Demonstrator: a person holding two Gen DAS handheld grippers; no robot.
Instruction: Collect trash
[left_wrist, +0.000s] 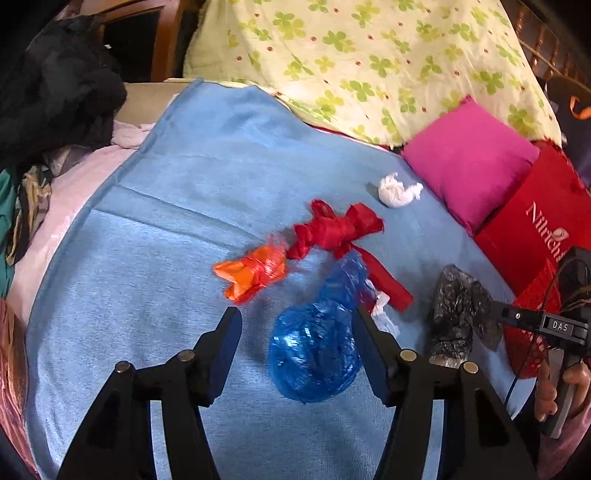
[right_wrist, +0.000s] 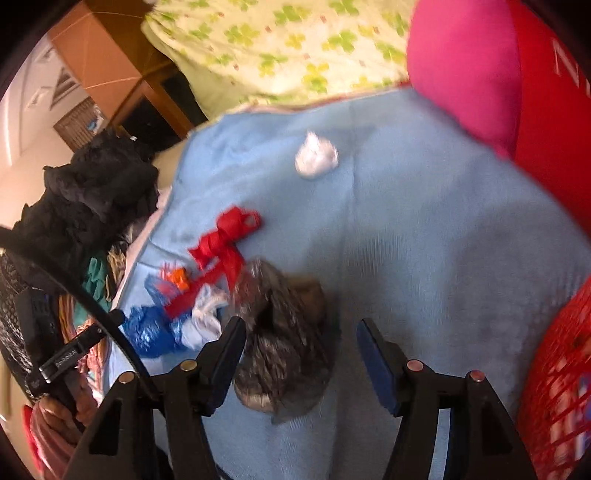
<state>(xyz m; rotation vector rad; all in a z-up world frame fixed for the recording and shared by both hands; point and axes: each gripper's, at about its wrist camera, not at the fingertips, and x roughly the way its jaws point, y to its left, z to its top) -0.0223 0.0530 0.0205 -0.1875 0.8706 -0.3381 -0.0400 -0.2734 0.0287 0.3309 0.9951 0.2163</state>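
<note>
Surface: one light-blue cloth sheet (left_wrist: 192, 192) is spread flat, and all the trash pieces lie on it.
Trash, counted: six pieces are seen in the left wrist view.
Blue piece: one crumpled blue plastic bag (left_wrist: 314, 354) lies near, between the fingers of the left gripper (left_wrist: 297, 325).
Left gripper: its jaws stand partly open around the blue bag; the right finger lies just beside the bag and the left finger stands apart from it, so nothing is gripped.
Orange piece: one crumpled orange plastic wrapper (left_wrist: 255, 271) lies just beyond the left finger.
Red piece: one knotted red plastic strip (left_wrist: 336, 232) lies farther off, right of the orange wrapper.
White pieces: one balled white paper wad (left_wrist: 397, 190) lies far right; one small white scrap (left_wrist: 384, 314) lies beside the blue bag.
Grey piece: one crumpled grey-black plastic bag (right_wrist: 280, 339) lies near, right of the cluster.
Right gripper: the right gripper (right_wrist: 301, 332) is partly open; the grey-black bag touches its left finger only and is not clamped.
Container: one red mesh basket (right_wrist: 561, 376) stands at the near right edge.
Cushion: one magenta pillow (left_wrist: 469, 158) rests far right.
</note>
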